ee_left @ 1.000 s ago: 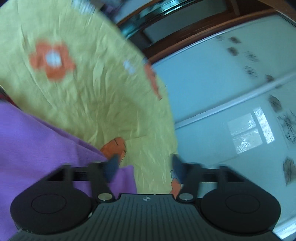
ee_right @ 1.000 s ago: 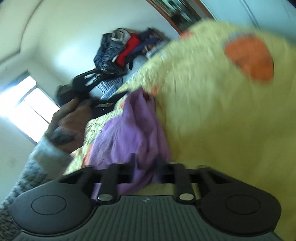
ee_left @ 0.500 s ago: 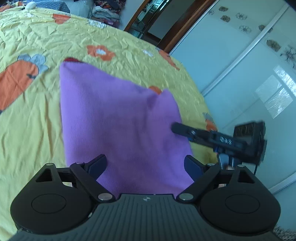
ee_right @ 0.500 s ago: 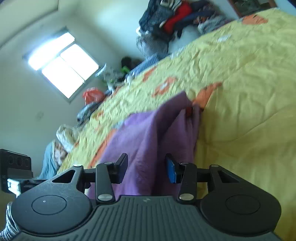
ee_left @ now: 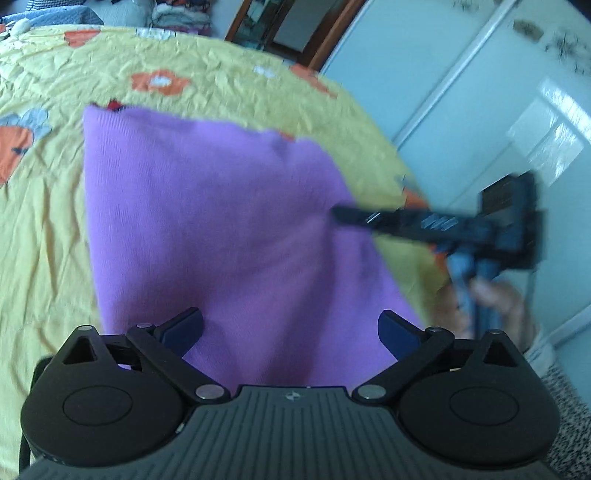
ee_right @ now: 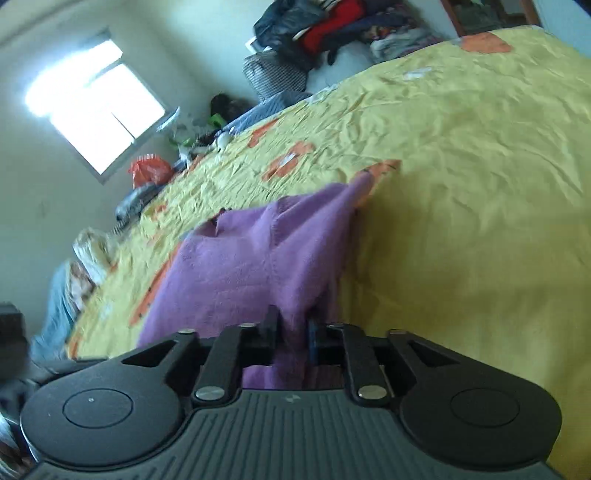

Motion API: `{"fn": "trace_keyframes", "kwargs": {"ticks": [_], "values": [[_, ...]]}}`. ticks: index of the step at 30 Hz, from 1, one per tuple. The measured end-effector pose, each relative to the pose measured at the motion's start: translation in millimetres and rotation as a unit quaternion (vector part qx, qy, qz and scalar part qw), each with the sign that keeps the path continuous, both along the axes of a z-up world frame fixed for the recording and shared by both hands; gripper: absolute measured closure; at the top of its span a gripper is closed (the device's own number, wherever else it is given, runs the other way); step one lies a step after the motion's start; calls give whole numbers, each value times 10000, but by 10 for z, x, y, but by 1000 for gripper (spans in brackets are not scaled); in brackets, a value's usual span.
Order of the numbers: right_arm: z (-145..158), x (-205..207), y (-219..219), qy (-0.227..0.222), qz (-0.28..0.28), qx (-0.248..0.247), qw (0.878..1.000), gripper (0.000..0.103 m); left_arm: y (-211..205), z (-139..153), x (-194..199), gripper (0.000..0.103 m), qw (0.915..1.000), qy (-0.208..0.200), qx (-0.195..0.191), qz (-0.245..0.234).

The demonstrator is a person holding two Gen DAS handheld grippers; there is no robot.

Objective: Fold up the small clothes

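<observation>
A purple garment [ee_left: 207, 221] lies spread on the yellow bedsheet [ee_left: 48, 221]. My left gripper [ee_left: 290, 326] is open, its fingers apart over the garment's near edge, holding nothing. My right gripper [ee_right: 293, 332] is shut on the purple garment [ee_right: 251, 266] at its right side edge, with cloth bunched between the fingers. In the left wrist view the right gripper [ee_left: 343, 214] reaches in from the right, blurred, touching the garment's right edge.
The bedsheet [ee_right: 461, 184] has orange flower and carrot prints. Pale wardrobe doors [ee_left: 480, 92] stand at the bed's right. A pile of clothes [ee_right: 332, 33] and bags sit past the bed's far side, under a window [ee_right: 92, 103].
The right gripper was open half a second ago and has closed on the garment's edge. The left gripper has opened wide and pulled back; the garment now lies flatter.
</observation>
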State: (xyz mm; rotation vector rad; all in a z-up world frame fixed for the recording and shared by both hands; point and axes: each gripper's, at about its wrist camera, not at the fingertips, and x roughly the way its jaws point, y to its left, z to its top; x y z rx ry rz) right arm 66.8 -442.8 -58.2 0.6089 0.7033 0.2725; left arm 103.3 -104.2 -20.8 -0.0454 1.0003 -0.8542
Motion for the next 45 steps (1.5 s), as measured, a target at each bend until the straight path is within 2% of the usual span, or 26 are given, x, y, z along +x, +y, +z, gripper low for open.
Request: {"fn": "trace_keyframes", "kwargs": {"ticks": [2,3,6,10,12,13,14,16,19,21,22,23,24,25,26,27,30,32,34,35,37,39,40,41,43,45], "values": [[116,-209,-2,-186,-83,-18,9998,67,55,-17,-67,3,9999,-47,140,-50],[164,-333,27,-272,-30,-29,9996,64,97,-22,-92,3,9998,-53,161,-60],[239,-712,226,-336,232,-328,9986,64,306,-71,-119,3,9998,173,19,101],[136,-1031,411,-20,115,-734,9972,64,655,-41,-74,3,9948,531,-630,593],[32,-1077,407,-25,247,-439,9987,65,799,-32,-38,3,9906,609,-790,941],[-8,-1075,422,-29,324,-353,9988,85,830,-44,-25,3,9899,599,-715,1068],[-14,-1061,455,-10,311,-513,9982,94,836,-76,-27,4,9901,568,-536,1170],[84,-1034,488,-164,291,-811,9961,94,790,-183,-69,5,9921,585,-158,1099],[233,-962,468,-201,307,-1139,9928,94,718,-134,-194,5,9956,139,250,896],[160,-878,431,114,505,-1258,9907,89,756,-57,-155,5,9949,140,138,988],[143,-858,398,194,605,-1175,9910,76,780,0,-106,4,9950,109,-17,991],[176,-832,342,193,585,-1130,9917,51,771,73,-37,3,9948,14,-95,1013],[242,-798,273,86,428,-1082,9932,34,727,146,59,2,9942,-104,-130,1066],[319,-745,178,-139,200,-967,9950,7,674,203,183,2,9933,-194,-201,1119],[377,-674,95,-425,38,-837,9956,3,610,239,329,2,9930,-267,-321,1107],[409,-539,5,-603,-81,-708,9956,4,530,254,488,2,9928,-305,-441,1071],[342,46,-257,-536,-426,-90,9976,4,216,255,949,2,9914,-581,-554,1037],[200,470,-389,-185,-543,407,9975,6,35,184,1222,5,9905,-729,-694,936],[67,780,-409,24,-635,676,9957,6,-74,30,1501,7,9910,-334,-990,831],[-5,920,-391,169,-505,765,9956,26,-116,-52,1608,10,9918,-247,-817,951],[-85,1077,-275,355,-305,541,9974,97,-124,-221,1722,17,9911,-233,-327,1267],[-105,1153,-100,391,-247,-327,9984,98,-42,-256,1718,17,9905,-430,-340,1263],[-123,1175,-63,368,-224,-604,9972,98,-29,-239,1702,19,9888,-553,-38,1385],[-124,1194,-58,314,-242,-765,9963,98,12,-231,1693,19,9866,-635,118,1500],[-108,1228,-80,305,-354,-892,9949,97,146,-217,1701,18,9859,-569,101,1568],[-6,1171,-48,329,-404,-1144,9921,85,255,-144,1646,12,9841,-624,261,1645]]}}
